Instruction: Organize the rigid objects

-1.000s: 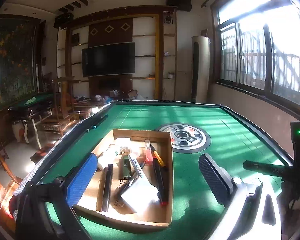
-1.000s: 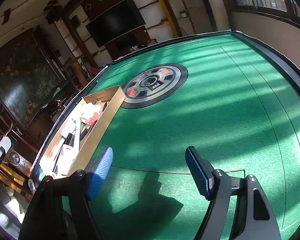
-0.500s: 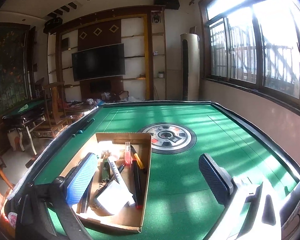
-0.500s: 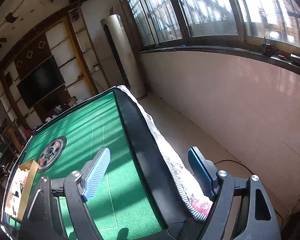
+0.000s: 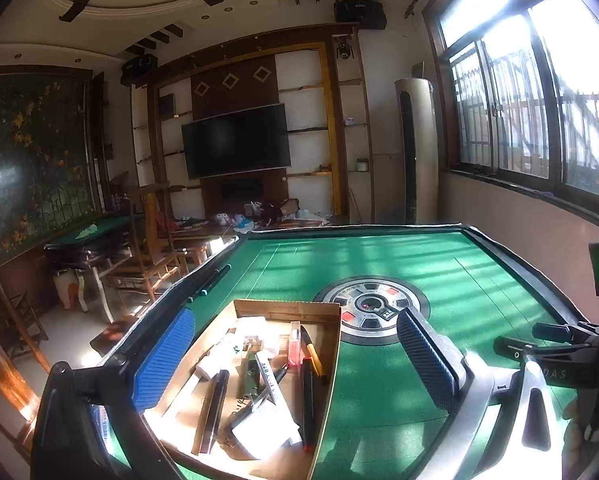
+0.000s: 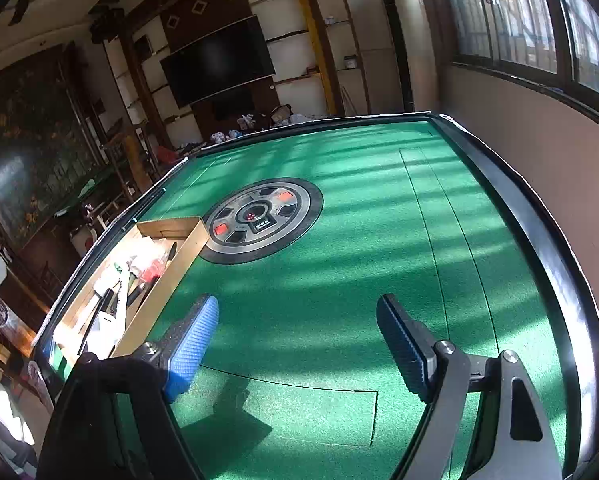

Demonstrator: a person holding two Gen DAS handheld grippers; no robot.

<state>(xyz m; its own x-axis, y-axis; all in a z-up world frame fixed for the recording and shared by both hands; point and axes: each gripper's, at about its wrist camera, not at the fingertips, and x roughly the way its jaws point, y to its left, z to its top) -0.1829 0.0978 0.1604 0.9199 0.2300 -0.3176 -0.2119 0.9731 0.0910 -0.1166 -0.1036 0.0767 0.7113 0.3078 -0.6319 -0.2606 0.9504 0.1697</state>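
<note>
An open cardboard box (image 5: pixel 287 306) sits on the green felt table (image 5: pixel 379 252) near its left rail. Inside lie a black pen (image 5: pixel 308 400), a yellow-tipped pen (image 5: pixel 314 354), a dark tube (image 5: pixel 216 402), a white card (image 5: pixel 265 429) and other small items. My left gripper (image 5: pixel 295 360) hangs open above the box, with nothing between its blue pads. My right gripper (image 6: pixel 299 344) is open over bare felt to the right of the box (image 6: pixel 171 276), holding nothing.
A round control dial (image 5: pixel 373 308) is set in the table's middle (image 6: pixel 261 218). A dark stick (image 5: pixel 215 276) lies on the left rail. A raised black rim (image 6: pixel 539 240) borders the table. Part of the other gripper's rig (image 5: pixel 559 344) shows at the right.
The right wrist view swung out past the table's right edge to the floor and wall, then came back over the felt. The left gripper drifted and rose slightly above the box.
</note>
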